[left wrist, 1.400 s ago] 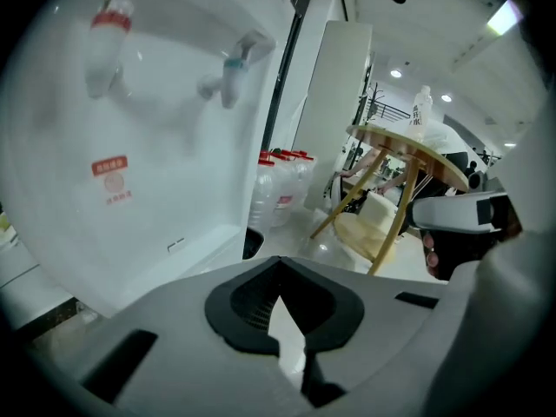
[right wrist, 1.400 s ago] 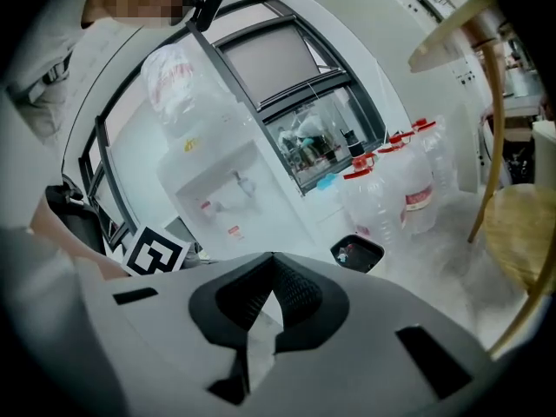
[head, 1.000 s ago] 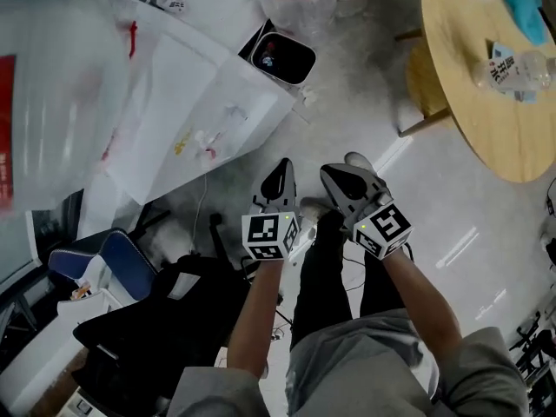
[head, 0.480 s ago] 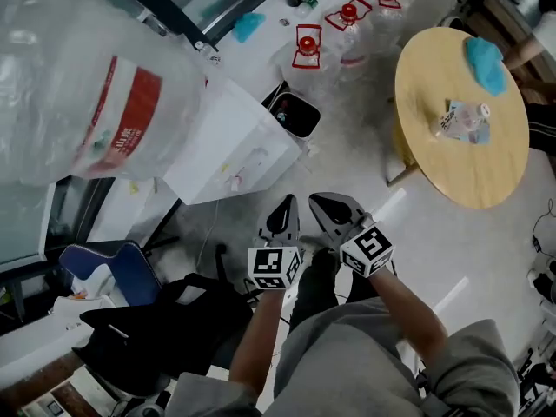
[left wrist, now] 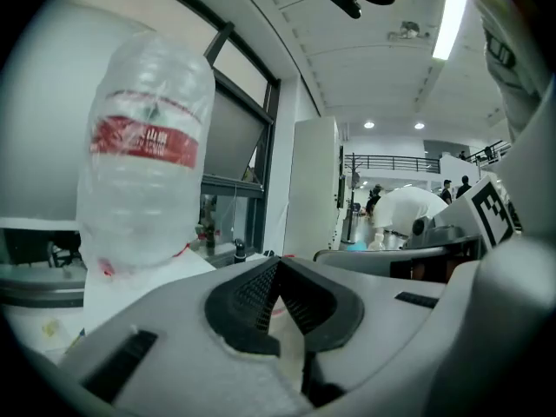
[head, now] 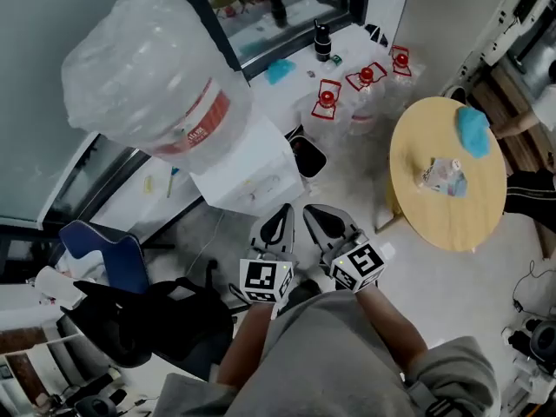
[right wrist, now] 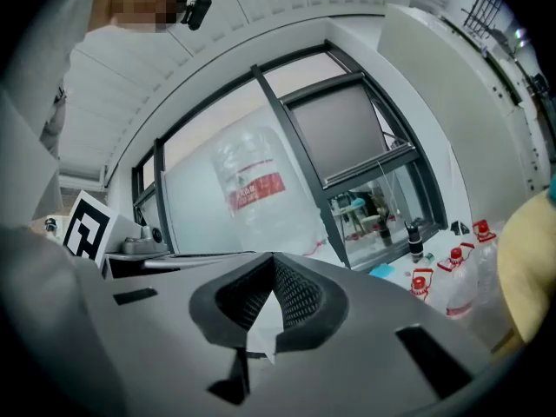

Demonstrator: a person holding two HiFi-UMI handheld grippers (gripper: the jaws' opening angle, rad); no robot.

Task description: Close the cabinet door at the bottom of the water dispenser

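A white water dispenser (head: 252, 174) stands against the window wall, with a large clear bottle (head: 148, 68) with a red label on top of it. From the head view I look down on its top, so its lower cabinet door is hidden. My left gripper (head: 280, 215) and right gripper (head: 317, 217) hang side by side in front of my body, just short of the dispenser and not touching it. Both are shut with nothing between them. The bottle (left wrist: 143, 181) fills the left of the left gripper view beyond the left gripper (left wrist: 278, 266). The right gripper (right wrist: 274, 261) points at the bottle (right wrist: 259, 189) too.
A black bin (head: 308, 156) stands right of the dispenser, with several red-capped water jugs (head: 360, 85) behind it. A round wooden table (head: 417, 207) at the right carries a blue cloth (head: 473, 129) and a plastic pack (head: 441, 176). A blue chair (head: 109, 250) and a black bag (head: 148, 320) are at the left.
The head view has risen and pulled back, so the dispenser, bottle and table look smaller and further away. Both grippers stayed shut, close together in front of my body.
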